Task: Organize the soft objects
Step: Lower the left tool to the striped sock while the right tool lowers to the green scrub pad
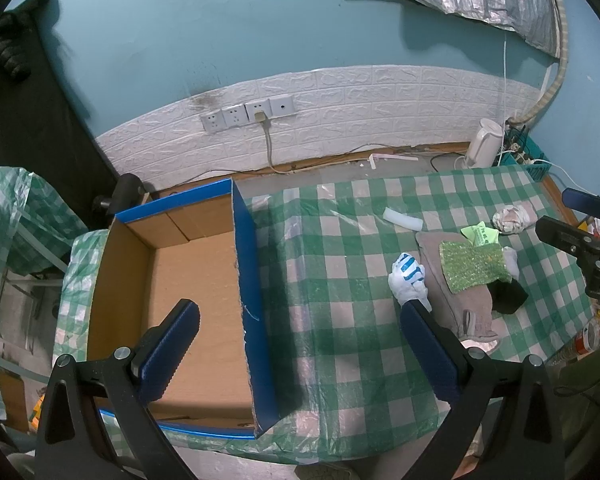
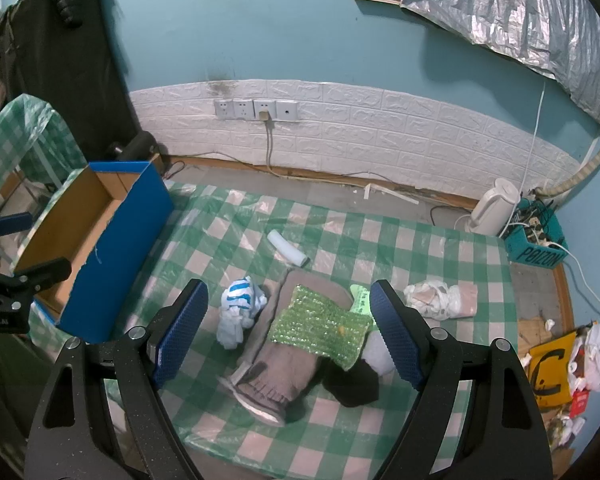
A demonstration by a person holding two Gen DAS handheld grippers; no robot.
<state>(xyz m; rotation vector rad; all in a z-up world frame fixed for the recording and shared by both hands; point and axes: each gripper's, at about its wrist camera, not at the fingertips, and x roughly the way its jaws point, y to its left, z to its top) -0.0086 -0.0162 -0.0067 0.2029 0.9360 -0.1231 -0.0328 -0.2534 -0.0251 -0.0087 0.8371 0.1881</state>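
Note:
A blue cardboard box (image 1: 244, 280) (image 2: 116, 248) with a bare brown inside stands at the table's left end. A pile of soft things lies to its right: a white and blue balled sock (image 1: 408, 276) (image 2: 240, 306), a grey folded cloth (image 1: 468, 308) (image 2: 280, 368), a green sparkly scrub pad (image 1: 474, 266) (image 2: 320, 324), a black cloth (image 1: 508, 296) (image 2: 354, 384) and a crumpled white bundle (image 1: 512, 219) (image 2: 440, 300). My left gripper (image 1: 300, 332) is open, straddling the box's right wall. My right gripper (image 2: 288, 324) is open above the pile, holding nothing.
A white foam strip (image 1: 402, 220) (image 2: 288, 252) lies on the green checked tablecloth (image 1: 340, 240) (image 2: 380, 240). A white kettle (image 2: 496, 204) and a teal basket (image 2: 536, 244) with cables stand at the back right. Litter and a yellow bag (image 2: 550, 372) lie right of the table.

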